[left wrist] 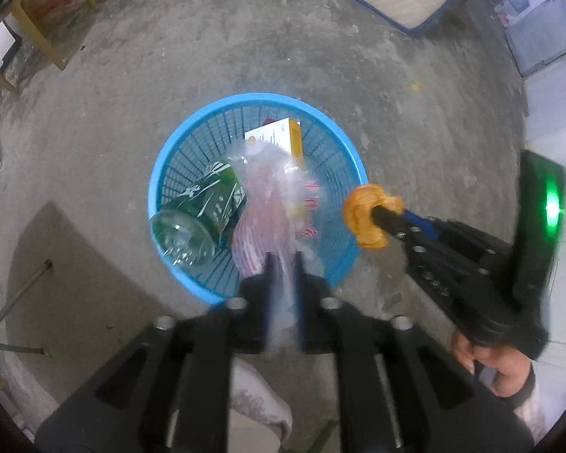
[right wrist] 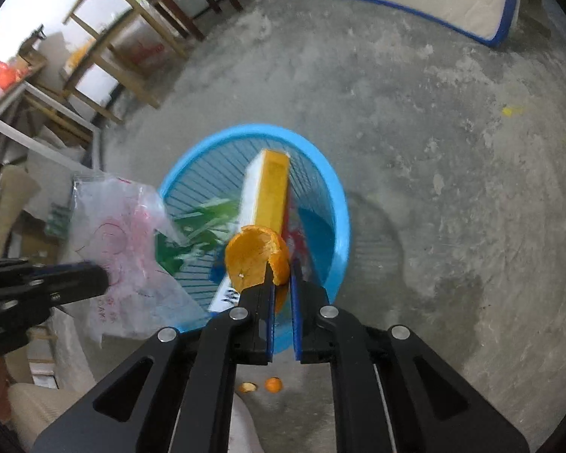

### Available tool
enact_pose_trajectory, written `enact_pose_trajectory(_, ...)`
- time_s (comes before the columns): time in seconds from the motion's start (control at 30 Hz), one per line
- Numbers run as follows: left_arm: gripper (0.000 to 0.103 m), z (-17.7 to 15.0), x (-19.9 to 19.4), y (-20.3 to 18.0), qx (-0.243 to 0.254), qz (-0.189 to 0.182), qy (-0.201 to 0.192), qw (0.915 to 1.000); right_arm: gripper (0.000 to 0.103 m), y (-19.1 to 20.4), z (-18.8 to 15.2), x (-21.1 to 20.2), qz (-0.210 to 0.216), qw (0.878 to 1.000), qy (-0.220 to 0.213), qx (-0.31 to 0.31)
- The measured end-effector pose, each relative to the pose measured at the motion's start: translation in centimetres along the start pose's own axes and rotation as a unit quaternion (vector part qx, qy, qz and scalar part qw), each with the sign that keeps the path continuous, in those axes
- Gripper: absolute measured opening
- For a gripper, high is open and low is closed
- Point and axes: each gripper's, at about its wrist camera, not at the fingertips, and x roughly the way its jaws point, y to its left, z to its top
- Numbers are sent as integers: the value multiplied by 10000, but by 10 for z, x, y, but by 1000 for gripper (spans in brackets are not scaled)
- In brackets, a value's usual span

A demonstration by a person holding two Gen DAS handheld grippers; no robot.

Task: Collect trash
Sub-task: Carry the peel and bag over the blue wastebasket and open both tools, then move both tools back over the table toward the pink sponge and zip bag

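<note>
My left gripper (left wrist: 283, 264) has its jaws closed on a clear plastic bag (left wrist: 275, 188) above the blue basket (left wrist: 162, 173). My right gripper (right wrist: 282, 268) pinches an orange peel (right wrist: 254, 255) over that basket's rim, where a green bottle (left wrist: 200, 211) and yellow box (left wrist: 283, 136) lie inside.

Right tongs (right wrist: 282, 283) pinch an orange peel (right wrist: 254, 260) above the blue basket (right wrist: 339, 204).

Blue mesh basket (left wrist: 162, 173) holding green bottle (left wrist: 203, 207), yellow-white box (left wrist: 283, 136), clear bag (left wrist: 271, 204) and orange peel (right wrist: 254, 260) above
</note>
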Motion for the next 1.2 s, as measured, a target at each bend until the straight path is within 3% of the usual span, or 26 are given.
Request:
enact_pose_trajectory(0.07, 35, 4, 0, -1, 1, -21, -49, 10000, 18, -6, 2, 11, -21, 9999, 95, 74)
enact_pose_trajectory(0.2, 46, 5, -12, -1, 163, 33, -215, 9996, 34, -6, 4, 8, 76, 10000, 12, 9)
enact_pose_trajectory(0.4, 52, 11, -46, 6, 56, -52, -534, 9985, 35, -7, 3, -12, 214, 9996, -160, 99)
enact_pose_trajectory(0.57, 59, -5, -91, 9, 103, -125, -812, 9966, 35, -6, -5, -35, 348, 9987, -335, 186)
enact_pose_trajectory(0.73, 68, -46, -155, 23, 71, -247, -1211, 9923, 35, 1, -19, -63, 520, 9974, -458, 185)
enact_pose_trajectory(0.83, 75, -78, -188, 38, -29, -292, -1451, 9890, 47, 12, -28, -81, 673, 9964, -502, 83)
enact_pose_trajectory(0.97, 78, -124, -227, 65, -338, -239, -1792, 9829, 51, 33, -35, -108, 901, 9945, -525, -140)
enact_pose_trajectory(1.2, 82, -217, -293, 130, -1067, 16, -2639, 9586, 53, 98, -34, -158, 1165, 9875, -681, -809)
